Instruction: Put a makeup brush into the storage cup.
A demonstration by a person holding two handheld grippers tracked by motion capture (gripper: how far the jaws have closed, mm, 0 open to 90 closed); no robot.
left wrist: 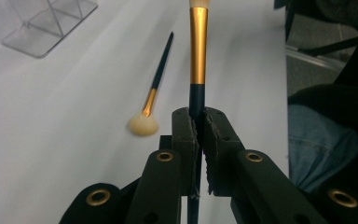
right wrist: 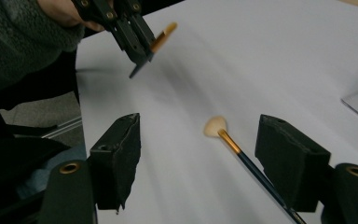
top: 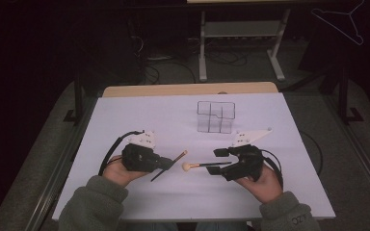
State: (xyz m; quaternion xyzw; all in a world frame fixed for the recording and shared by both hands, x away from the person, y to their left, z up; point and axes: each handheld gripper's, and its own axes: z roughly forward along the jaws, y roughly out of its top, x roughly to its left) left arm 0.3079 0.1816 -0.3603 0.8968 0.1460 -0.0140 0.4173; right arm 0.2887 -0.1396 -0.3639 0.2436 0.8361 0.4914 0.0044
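From the high view, the left gripper (top: 166,164) is holding one makeup brush (top: 169,165) off the white desk (top: 139,120), while the right gripper (top: 218,161) is hovering over a second brush (top: 207,165) lying flat. The clear organizer (top: 215,117) is standing empty, so I judge both brushes are waiting to be stowed.

In the left gripper view, the fingers (left wrist: 185,133) are clamping the dark handle below the gold ferrule (left wrist: 198,44).

In the right gripper view, the fingers (right wrist: 121,154) are standing wide apart, straddling the lying brush (right wrist: 235,147).

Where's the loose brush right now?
The loose brush lies flat on the white table, between the open right gripper's jaws, bristles toward the left gripper.
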